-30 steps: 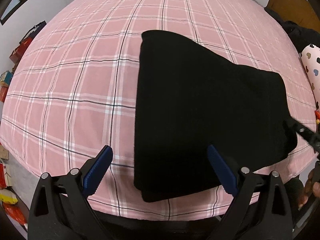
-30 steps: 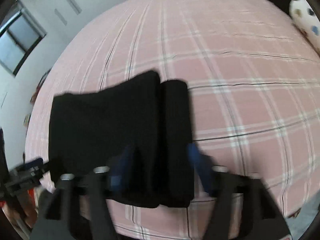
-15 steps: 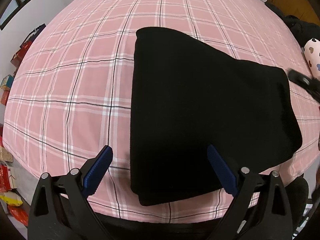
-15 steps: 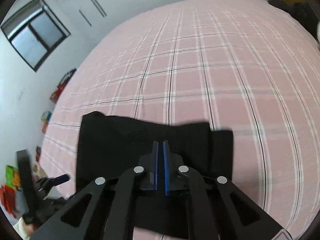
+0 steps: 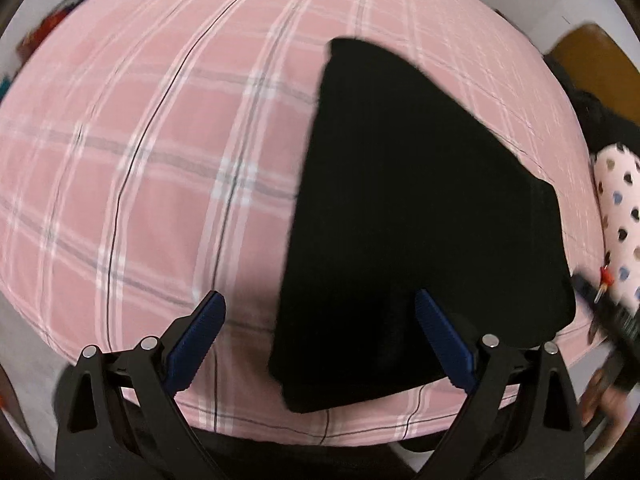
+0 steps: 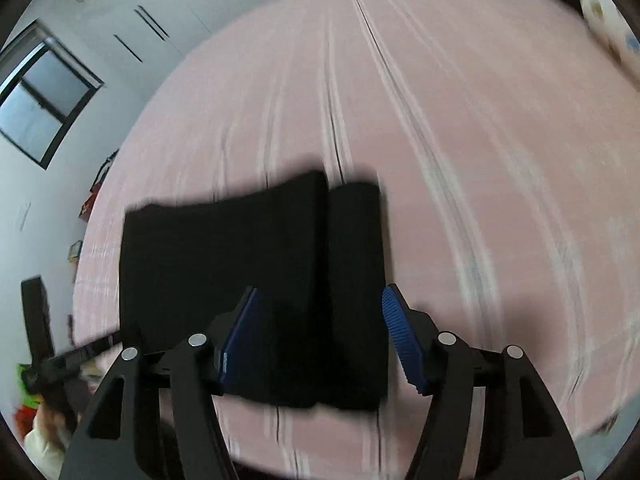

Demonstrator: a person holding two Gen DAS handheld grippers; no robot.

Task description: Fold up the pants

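Note:
Black pants (image 5: 420,220), folded into a thick rectangle, lie on the pink plaid bed (image 5: 140,160) near its front edge. My left gripper (image 5: 318,300) hangs open over the pants' near left edge, one blue finger (image 5: 200,332) above bare sheet, the other above the cloth. In the right wrist view the pants (image 6: 248,248) show a narrow folded strip along their right side. My right gripper (image 6: 320,292) hovers over that strip, its jaws opening, with cloth below them and neither pad pressing on it. Both views are blurred by motion.
A white pillow with dark hearts (image 5: 620,220) lies at the bed's right side, beside a brown wooden piece (image 5: 592,64). The right gripper's black frame (image 5: 608,312) shows at the left view's right edge. A window (image 6: 44,96) and pale wall stand beyond the bed.
The right gripper's jaws were apart, shut half a second ago, and stand apart again over the pants' right strip. The left gripper has sunk closer to the bed and rolled a little.

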